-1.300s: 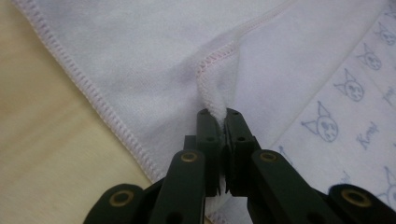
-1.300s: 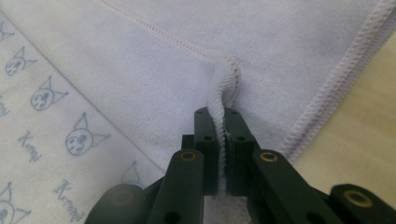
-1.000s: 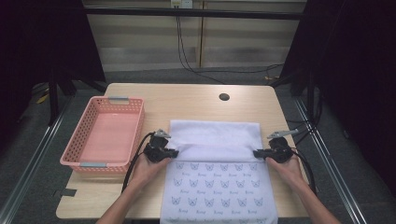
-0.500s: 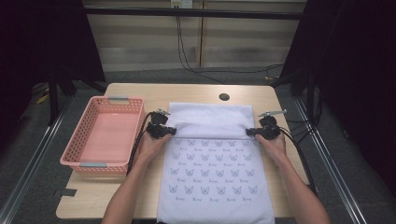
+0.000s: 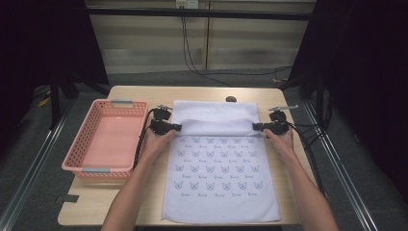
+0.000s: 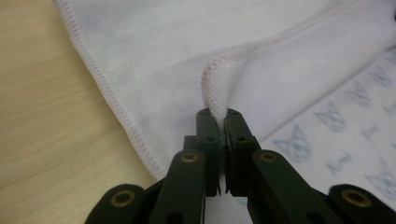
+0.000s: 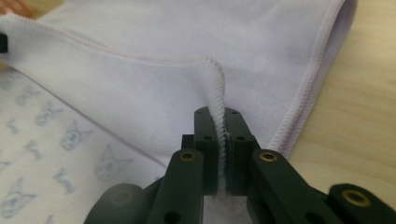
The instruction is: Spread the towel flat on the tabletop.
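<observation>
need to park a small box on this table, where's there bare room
Bare wood runs along the far edge of the light wooden table, behind the pink plastic basket and the white towel with blue prints. There is also a strip along the right edge beside the towel, and the near left corner in front of the basket. The middle is crowded: towel, left gripper, right gripper.

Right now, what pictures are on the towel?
Rows of small blue cat faces on the white towel, clearest in the high view.

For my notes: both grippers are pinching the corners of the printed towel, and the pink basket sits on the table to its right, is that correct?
Not quite. In the high view the pink basket sits to the left of the towel, beside the left gripper. The rest holds: both it and the right gripper are shut on the towel's hem.
</observation>
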Demonstrator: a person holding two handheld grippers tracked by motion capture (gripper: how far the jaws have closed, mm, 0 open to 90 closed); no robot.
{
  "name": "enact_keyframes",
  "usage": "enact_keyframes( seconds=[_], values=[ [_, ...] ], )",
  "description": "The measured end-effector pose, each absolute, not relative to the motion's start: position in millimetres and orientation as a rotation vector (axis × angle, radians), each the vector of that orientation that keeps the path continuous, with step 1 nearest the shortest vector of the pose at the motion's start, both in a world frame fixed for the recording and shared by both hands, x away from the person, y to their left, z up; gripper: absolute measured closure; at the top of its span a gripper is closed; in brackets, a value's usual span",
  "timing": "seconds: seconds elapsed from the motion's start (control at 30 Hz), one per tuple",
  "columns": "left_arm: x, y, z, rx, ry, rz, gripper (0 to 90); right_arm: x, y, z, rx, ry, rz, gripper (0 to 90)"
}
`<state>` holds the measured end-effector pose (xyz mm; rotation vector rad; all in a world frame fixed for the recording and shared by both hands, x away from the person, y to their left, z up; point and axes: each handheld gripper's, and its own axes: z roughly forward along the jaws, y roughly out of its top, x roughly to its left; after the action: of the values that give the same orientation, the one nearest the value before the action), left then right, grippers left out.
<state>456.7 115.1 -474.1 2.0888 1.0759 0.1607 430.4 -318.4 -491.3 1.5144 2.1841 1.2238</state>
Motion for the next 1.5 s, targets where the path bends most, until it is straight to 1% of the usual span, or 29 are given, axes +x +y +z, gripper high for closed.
enact_keyframes(
  seconds=[0.03,0.07,0.13,0.17,0.23,0.33,0.4,0.43,0.47,0.57,0.6,0.63,0.73,0.77,0.83,0.87,0.93,1.0,1.03,1.07,1.1,1.13,1.17,1.23,1.27,1.3,1.33,1.37,1.5],
  values=[
    [453,115,-466,2.123,1.034,0.185,86.7,429,-321,-487,1.506,2.177,1.251,86.1],
    [445,119,-450,2.074,0.998,0.184,86.7,422,-326,-471,1.471,2.160,1.289,86.1],
    [442,121,-443,2.060,0.986,0.194,86.7,412,-329,-454,1.430,2.141,1.322,86.1],
    [439,125,-436,2.040,0.976,0.207,86.7,412,-329,-454,1.430,2.141,1.322,86.1],
    [432,132,-422,1.974,0.939,0.187,86.6,402,-333,-438,1.379,2.128,1.349,86.1],
    [406,138,-399,1.941,0.864,0.215,86.5,378,-338,-407,1.286,2.119,1.384,86.0],
    [398,138,-396,1.943,0.842,0.220,86.6,371,-338,-402,1.270,2.120,1.392,86.0],
    [390,138,-392,1.949,0.824,0.229,86.6,357,-338,-392,1.218,2.132,1.397,86.0],
    [375,146,-382,1.916,0.790,0.206,86.6,350,-339,-388,1.207,2.133,1.403,86.0],
    [371,148,-378,1.910,0.777,0.216,86.6,333,-341,-378,1.185,2.121,1.444,85.9],
    [365,151,-371,1.901,0.762,0.220,86.6,333,-341,-378,1.185,2.121,1.444,85.9],
    [357,154,-357,1.892,0.728,0.241,86.6,318,-340,-365,1.144,2.116,1.470,85.9],
    [349,156,-341,1.891,0.707,0.271,86.6,304,-336,-348,1.096,2.114,1.481,85.8],
    [339,161,-326,1.864,0.682,0.292,86.6,298,-335,-342,1.075,2.109,1.487,85.8],
    [334,163,-321,1.851,0.666,0.293,86.6,292,-333,-336,1.053,2.113,1.495,85.8],
    [323,167,-318,1.880,0.632,0.318,86.6,278,-330,-328,1.002,2.114,1.499,85.8],
    [314,168,-328,1.902,0.635,0.302,86.6,270,-329,-330,0.989,2.124,1.503,85.7],
    [305,169,-347,1.926,0.641,0.260,86.5,260,-328,-342,0.996,2.143,1.502,85.6],
    [305,169,-347,1.926,0.641,0.260,86.5,255,-326,-351,0.999,2.156,1.489,85.6],
    [295,170,-371,1.959,0.658,0.214,86.3,250,-325,-361,1.010,2.174,1.474,85.5],
    [295,170,-371,1.959,0.658,0.214,86.1,244,-324,-372,1.022,2.203,1.463,85.3],
    [288,170,-386,1.974,0.653,0.171,86.1,244,-324,-372,1.022,2.203,1.463,85.3],
    [280,171,-404,2.004,0.667,0.139,85.7,231,-324,-398,1.050,2.255,1.420,84.2],
    [275,172,-414,2.006,0.668,0.112,85.3,226,-324,-406,1.067,2.268,1.407,84.3],
    [269,170,-433,2.026,0.676,0.089,85.2,216,-324,-434,1.119,2.303,1.400,83.8],
    [269,170,-433,2.026,0.676,0.089,85.2,216,-324,-434,1.119,2.303,1.400,83.8],
    [268,168,-446,2.046,0.689,0.053,85.2,213,-323,-443,1.139,2.324,1.380,83.8],
    [265,163,-461,2.114,0.699,0.018,84.9,208,-322,-460,1.163,2.406,1.290,81.9],
    [258,161,-473,2.153,0.694,-0.032,82.5,201,-319,-469,1.169,2.451,1.268,80.6]
  ],
)
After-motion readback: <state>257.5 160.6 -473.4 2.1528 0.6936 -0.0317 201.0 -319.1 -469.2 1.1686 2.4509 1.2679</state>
